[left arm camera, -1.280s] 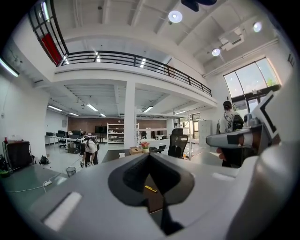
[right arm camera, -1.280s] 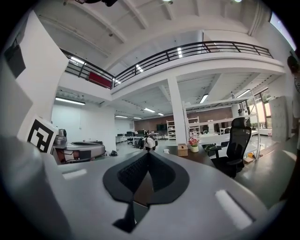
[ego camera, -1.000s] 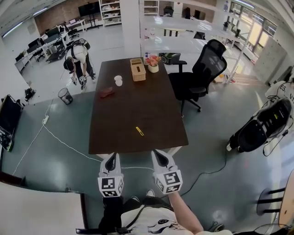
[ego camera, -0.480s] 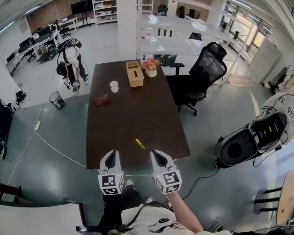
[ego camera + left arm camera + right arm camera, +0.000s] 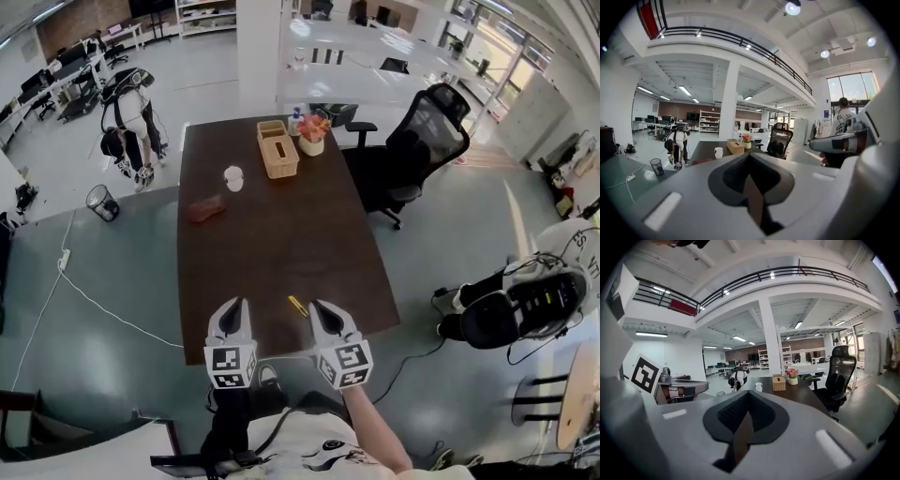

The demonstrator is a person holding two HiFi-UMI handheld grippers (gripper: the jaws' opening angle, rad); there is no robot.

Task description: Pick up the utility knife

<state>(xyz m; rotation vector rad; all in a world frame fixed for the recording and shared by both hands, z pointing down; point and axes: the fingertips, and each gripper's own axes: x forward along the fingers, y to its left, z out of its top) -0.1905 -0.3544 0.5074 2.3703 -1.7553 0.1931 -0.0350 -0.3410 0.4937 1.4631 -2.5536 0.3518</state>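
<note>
Grippers first: the left gripper [image 5: 235, 307] has its jaws pressed together with nothing between them, as its own view shows, where the two dark pads meet along one seam. The right gripper [image 5: 319, 309] is likewise closed and empty. Both are held side by side in front of the person's body, a little apart, pointing forward and tipped slightly downward, with their tips over the near edge of the table [image 5: 272, 234]. The marker cubes sit at their rear, toward the person. A bare forearm [image 5: 377, 433] leads back from the right gripper.

On the dark table, the yellow utility knife [image 5: 297, 306] lies close to the near edge, between the two gripper tips and nearer the right one; neither touches it. Farther along the table lie a reddish object [image 5: 205, 208] and a white cup [image 5: 233, 177], then a wicker box [image 5: 277, 148] and a flower pot [image 5: 311, 139] at the far end. A black office chair [image 5: 422, 141] stands beside the table's right side. Off to the far left, a person [image 5: 127, 112] bends over near a waste bin [image 5: 101, 202].
</note>
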